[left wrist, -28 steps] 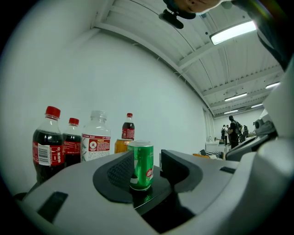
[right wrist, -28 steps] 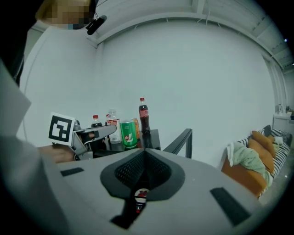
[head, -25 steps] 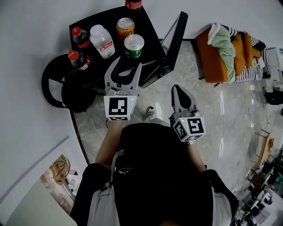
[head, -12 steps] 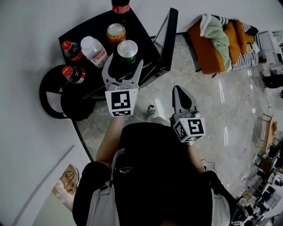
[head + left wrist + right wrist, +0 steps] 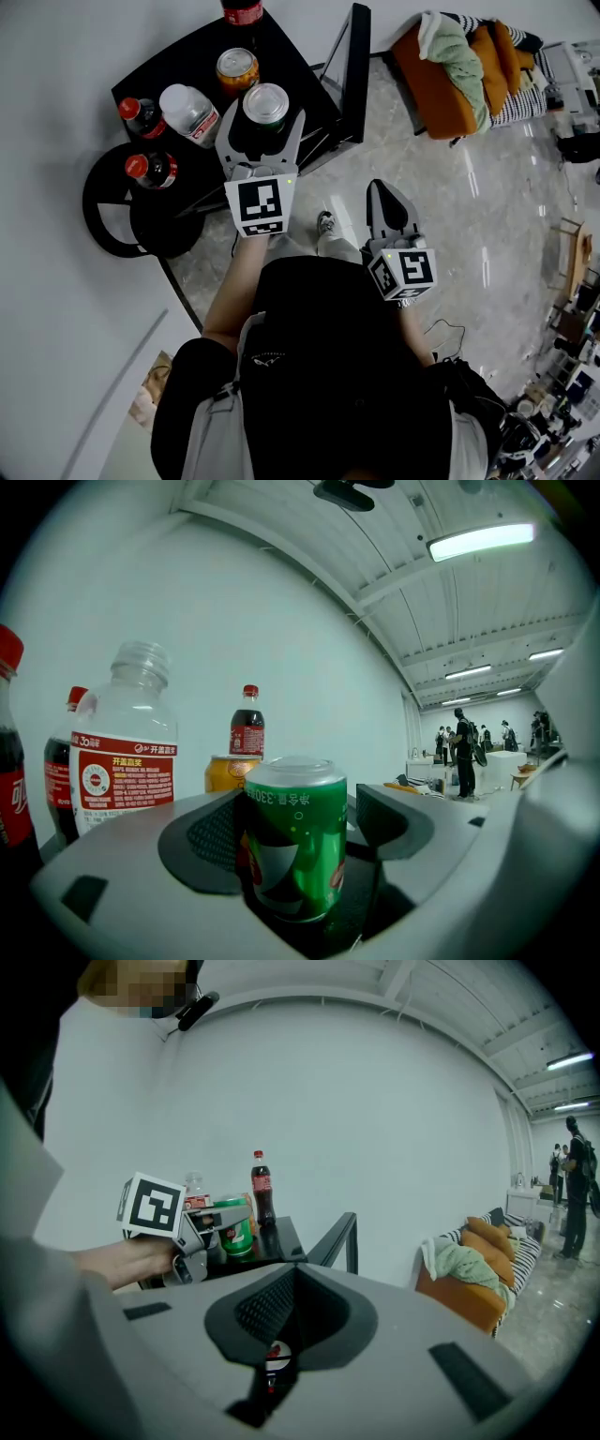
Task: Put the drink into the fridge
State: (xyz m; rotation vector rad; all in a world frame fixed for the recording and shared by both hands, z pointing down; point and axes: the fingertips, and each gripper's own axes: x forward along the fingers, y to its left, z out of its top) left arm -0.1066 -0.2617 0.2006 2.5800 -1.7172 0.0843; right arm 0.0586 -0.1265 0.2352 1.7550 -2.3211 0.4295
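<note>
A green drink can [image 5: 266, 103] stands on the black table [image 5: 305, 70] beside an orange can [image 5: 236, 67]. My left gripper [image 5: 263, 124] reaches over the table edge with its jaws spread wide on either side of the green can [image 5: 295, 846]. The left pad sits close against the can and the right pad stands clear of it. My right gripper [image 5: 382, 190] hangs over the floor to the right, jaws together and holding nothing. From the right gripper view [image 5: 292, 1288] the left gripper and green can [image 5: 234, 1222] show at the table.
A clear water bottle [image 5: 187, 112] and three cola bottles [image 5: 141, 114] [image 5: 150, 169] [image 5: 242, 11] share the table. A black frame [image 5: 352, 56] leans at its right edge. A round black base [image 5: 117, 202] lies left; an orange sofa [image 5: 450, 66] right.
My left gripper has moved forward over the table and its jaws, now wider apart, enclose the green can. The right gripper has stayed where it was.
</note>
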